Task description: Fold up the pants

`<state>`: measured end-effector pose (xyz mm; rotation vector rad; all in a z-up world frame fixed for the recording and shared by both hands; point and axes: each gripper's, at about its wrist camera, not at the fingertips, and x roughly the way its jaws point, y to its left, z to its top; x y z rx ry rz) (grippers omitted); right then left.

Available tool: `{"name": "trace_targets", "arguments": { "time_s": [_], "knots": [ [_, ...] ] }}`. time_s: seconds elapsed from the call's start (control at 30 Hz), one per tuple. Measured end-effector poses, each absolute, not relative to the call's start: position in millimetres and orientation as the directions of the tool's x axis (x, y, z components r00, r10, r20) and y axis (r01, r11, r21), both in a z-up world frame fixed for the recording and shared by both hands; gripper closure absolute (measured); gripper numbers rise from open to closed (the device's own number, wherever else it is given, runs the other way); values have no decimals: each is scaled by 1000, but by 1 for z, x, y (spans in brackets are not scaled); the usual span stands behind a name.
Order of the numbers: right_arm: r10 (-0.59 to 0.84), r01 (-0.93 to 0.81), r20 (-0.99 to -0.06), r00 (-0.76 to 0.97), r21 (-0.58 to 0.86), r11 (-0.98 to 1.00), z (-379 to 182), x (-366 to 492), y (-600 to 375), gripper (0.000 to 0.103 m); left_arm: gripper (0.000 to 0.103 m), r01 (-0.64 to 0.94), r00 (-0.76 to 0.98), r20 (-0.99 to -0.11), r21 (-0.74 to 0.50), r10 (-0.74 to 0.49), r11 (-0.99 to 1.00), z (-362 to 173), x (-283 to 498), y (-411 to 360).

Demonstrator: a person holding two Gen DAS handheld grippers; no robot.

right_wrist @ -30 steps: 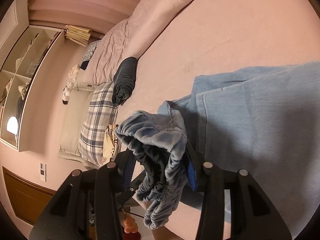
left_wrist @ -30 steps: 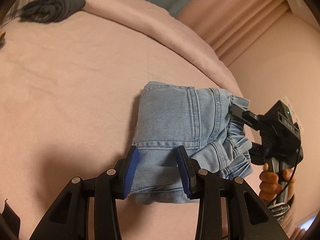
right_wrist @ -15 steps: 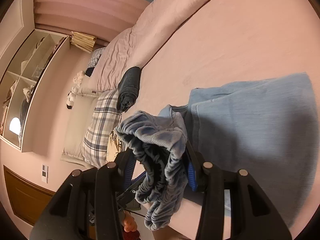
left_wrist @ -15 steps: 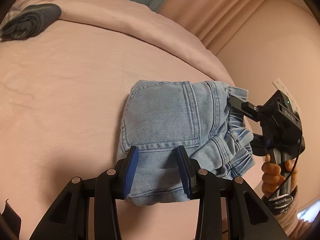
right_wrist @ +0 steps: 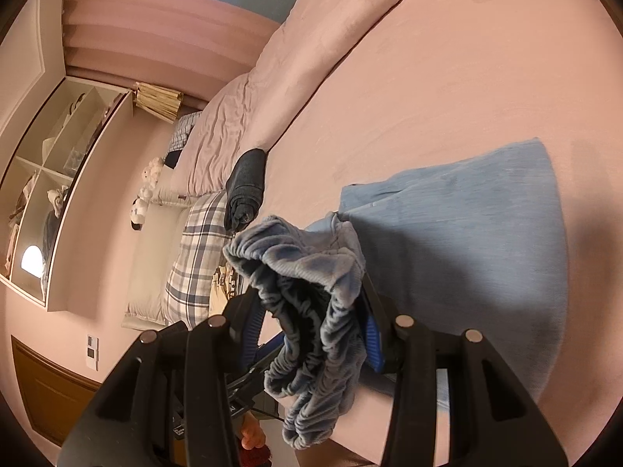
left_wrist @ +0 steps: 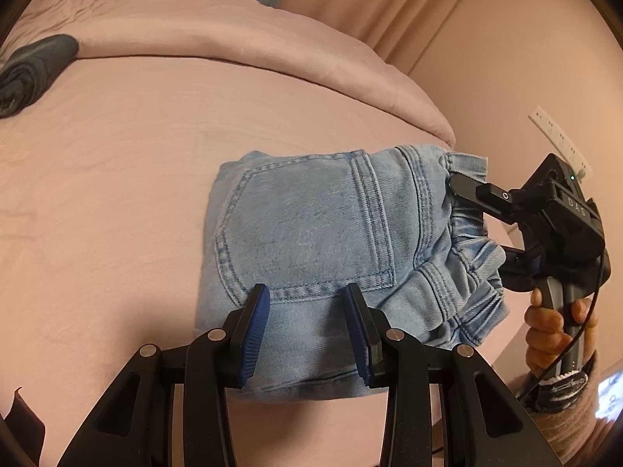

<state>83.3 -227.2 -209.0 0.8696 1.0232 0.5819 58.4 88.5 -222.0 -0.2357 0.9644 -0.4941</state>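
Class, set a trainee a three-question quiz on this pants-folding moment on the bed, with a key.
1. True or false: the right gripper is shut on the elastic waistband of the jeans.
2. What lies at the far edge of the bed? A) dark folded garment B) red towel C) white shirt
3. Fill in: the left gripper holds the jeans just below the back ____.

Key: 1 true; 2 A; 3 pocket
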Motion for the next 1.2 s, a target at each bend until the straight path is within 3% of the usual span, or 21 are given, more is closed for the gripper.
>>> {"name": "trace_targets", "arguments": {
  "time_s": [0.7,1.2],
  "knots": [
    [762,15,-448,468,866,501,-216,70,-257,59,66,380,418,-750,-369,-513,848,-217,67,75],
    [730,97,-487,479,856,507,-242,65,-282,59,66,411,376,-790,-327,-485,851,-230,80,47]
  ]
}}
